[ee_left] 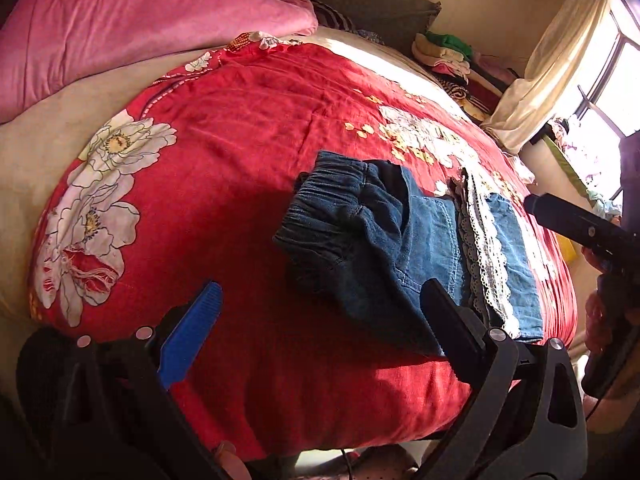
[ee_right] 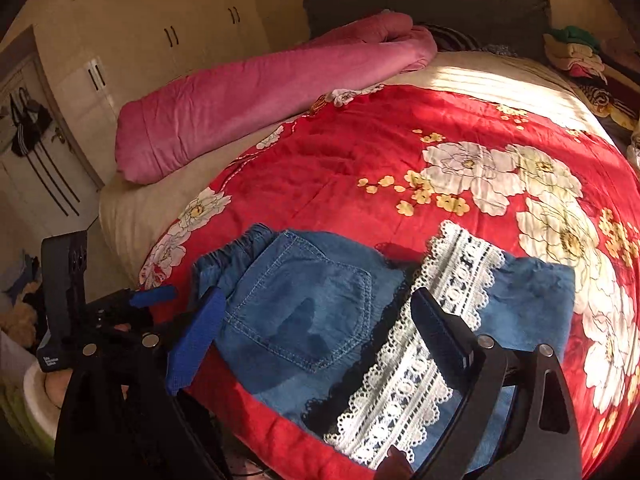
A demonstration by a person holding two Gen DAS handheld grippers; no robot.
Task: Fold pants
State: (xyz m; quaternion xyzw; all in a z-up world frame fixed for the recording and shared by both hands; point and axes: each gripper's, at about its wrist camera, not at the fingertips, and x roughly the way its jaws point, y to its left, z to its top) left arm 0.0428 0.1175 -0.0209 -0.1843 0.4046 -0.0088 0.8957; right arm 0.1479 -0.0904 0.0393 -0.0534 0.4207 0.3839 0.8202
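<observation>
**Folded denim on the red quilt, both tools wide and empty**

The pants (ee_right: 304, 308) lay folded on the red flowered quilt (ee_left: 240, 128) that covered the near part of the bed, close to its front edge. They were blue denim, with a gathered elastic waistband (ee_left: 320, 200) turned toward the pink rolled blanket (ee_left: 120, 28) at the far side of the bed. A stitched back pocket (ee_right: 308, 312) faced up in the right wrist view. A band of white lace trim (ee_right: 420, 344) ran across the cloth beside the pocket, with more blue denim past it; whether that lace belonged to the pants or to a second garment lying against them could not be made out from either view.

The left tool (ee_left: 320, 304) hung above the quilt with its fingers spread wide. Its blue finger (ee_left: 192, 332) stood over bare red cloth, and its black finger (ee_left: 452, 328) stood over the near edge of the denim. Nothing was gripped between them. The right tool (ee_right: 316, 304) was also wide, its jaws just easing further apart, with the pocket and lace lying below the gap and no cloth pinched. Its blue finger (ee_right: 196, 340) sat at the waistband side and its black finger (ee_right: 440, 324) over the lace.

In the left wrist view the right tool showed at the right edge as a dark bar. A stack of folded clothes (ee_left: 448, 56) sat beyond the bed near a pale curtain (ee_left: 552, 68). Cream wardrobe doors (ee_right: 168, 36) lined the wall in the right wrist view.
</observation>
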